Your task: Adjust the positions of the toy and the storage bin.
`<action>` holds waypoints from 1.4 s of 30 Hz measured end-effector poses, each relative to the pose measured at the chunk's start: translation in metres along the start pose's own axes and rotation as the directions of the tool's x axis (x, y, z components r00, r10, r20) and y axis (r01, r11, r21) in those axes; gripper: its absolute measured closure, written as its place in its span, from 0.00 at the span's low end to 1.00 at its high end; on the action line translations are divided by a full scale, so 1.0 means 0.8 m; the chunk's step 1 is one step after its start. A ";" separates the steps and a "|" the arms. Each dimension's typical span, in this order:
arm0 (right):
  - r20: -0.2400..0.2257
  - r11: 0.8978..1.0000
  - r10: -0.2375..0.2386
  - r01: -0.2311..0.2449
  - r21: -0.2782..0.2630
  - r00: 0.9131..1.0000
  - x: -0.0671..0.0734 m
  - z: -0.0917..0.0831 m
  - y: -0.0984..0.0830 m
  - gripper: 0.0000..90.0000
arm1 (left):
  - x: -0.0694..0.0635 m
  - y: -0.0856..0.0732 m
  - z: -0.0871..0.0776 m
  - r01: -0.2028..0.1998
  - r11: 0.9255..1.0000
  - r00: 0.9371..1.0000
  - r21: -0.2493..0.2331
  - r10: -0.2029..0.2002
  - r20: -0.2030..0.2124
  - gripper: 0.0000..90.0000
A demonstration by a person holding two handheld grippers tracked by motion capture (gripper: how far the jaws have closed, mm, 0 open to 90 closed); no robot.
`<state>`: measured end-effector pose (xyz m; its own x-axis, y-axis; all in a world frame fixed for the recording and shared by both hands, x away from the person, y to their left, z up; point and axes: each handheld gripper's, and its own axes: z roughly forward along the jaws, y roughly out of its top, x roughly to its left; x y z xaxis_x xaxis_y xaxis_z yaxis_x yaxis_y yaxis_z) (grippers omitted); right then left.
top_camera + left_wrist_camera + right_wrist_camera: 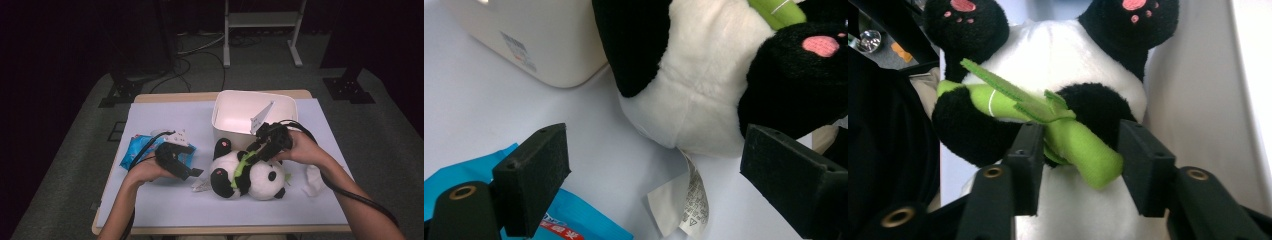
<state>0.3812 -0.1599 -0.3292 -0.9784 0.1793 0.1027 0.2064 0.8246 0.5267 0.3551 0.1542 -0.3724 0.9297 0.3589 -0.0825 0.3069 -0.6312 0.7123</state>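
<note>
A black and white panda plush lies on the table in front of the white bin, hugging a green bamboo stick. In the right gripper view, my right gripper has its jaws on either side of the bamboo stick, and both pads touch it. From above, the right gripper reaches down onto the panda's belly. My left gripper rests just left of the panda. It is open, with only the panda's white label lying on the table between its jaws.
A blue packet lies under and behind my left hand. A white cloth sits right of the panda. The bin stands close behind the panda and looks empty. The table's front strip is bare.
</note>
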 end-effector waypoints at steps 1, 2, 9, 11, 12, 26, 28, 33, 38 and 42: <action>-0.002 1.000 -0.005 0.005 -0.003 1.000 0.002 -0.001 -0.001 0.64 | 0.000 0.000 0.000 -0.001 1.000 1.000 0.000 0.001 0.000 0.13; -0.002 1.000 -0.005 0.005 -0.003 1.000 0.002 -0.001 -0.001 0.64 | 0.000 0.000 0.000 0.000 1.000 1.000 0.000 0.000 -0.001 0.13; -0.015 1.000 -0.003 0.003 -0.008 1.000 0.009 0.002 -0.004 0.65 | -0.001 0.004 0.002 -0.009 1.000 1.000 0.003 0.009 0.004 0.13; -0.010 1.000 -0.002 0.002 -0.004 1.000 0.008 0.001 -0.003 0.65 | -0.002 0.006 0.002 -0.013 1.000 1.000 0.005 0.013 0.005 0.13; -0.012 1.000 0.000 0.000 -0.004 1.000 0.008 0.001 -0.003 0.66 | -0.002 0.006 0.003 -0.013 1.000 1.000 0.003 0.013 0.006 0.13; -0.005 0.999 -0.033 0.033 -0.036 0.999 0.015 -0.008 -0.004 0.84 | -0.002 0.003 0.002 -0.010 1.000 1.000 0.014 0.010 -0.001 0.13; -0.002 0.999 -0.029 0.029 -0.036 1.000 0.017 -0.010 -0.003 0.85 | -0.001 0.001 0.002 -0.005 1.000 1.000 0.013 0.005 -0.002 0.13; 0.020 0.999 -0.034 0.035 -0.039 0.999 0.022 -0.016 0.001 0.85 | 0.000 -0.002 0.002 -0.001 1.000 1.000 0.015 0.001 -0.002 0.13; 0.031 0.998 -0.046 0.047 -0.035 0.998 0.026 -0.019 0.005 0.86 | 0.000 -0.002 0.001 -0.001 1.000 1.000 0.013 0.001 -0.008 0.12; 0.034 0.998 -0.053 0.054 -0.038 0.998 0.027 -0.022 0.007 0.86 | 0.002 -0.005 0.001 -0.003 1.000 1.000 0.022 0.003 -0.012 0.12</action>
<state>0.3613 -0.1607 -0.3094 -0.9871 0.1535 0.0458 0.1524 0.8122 0.5631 0.3552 0.1568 -0.3757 0.9280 0.3655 -0.0721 0.3089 -0.6470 0.6971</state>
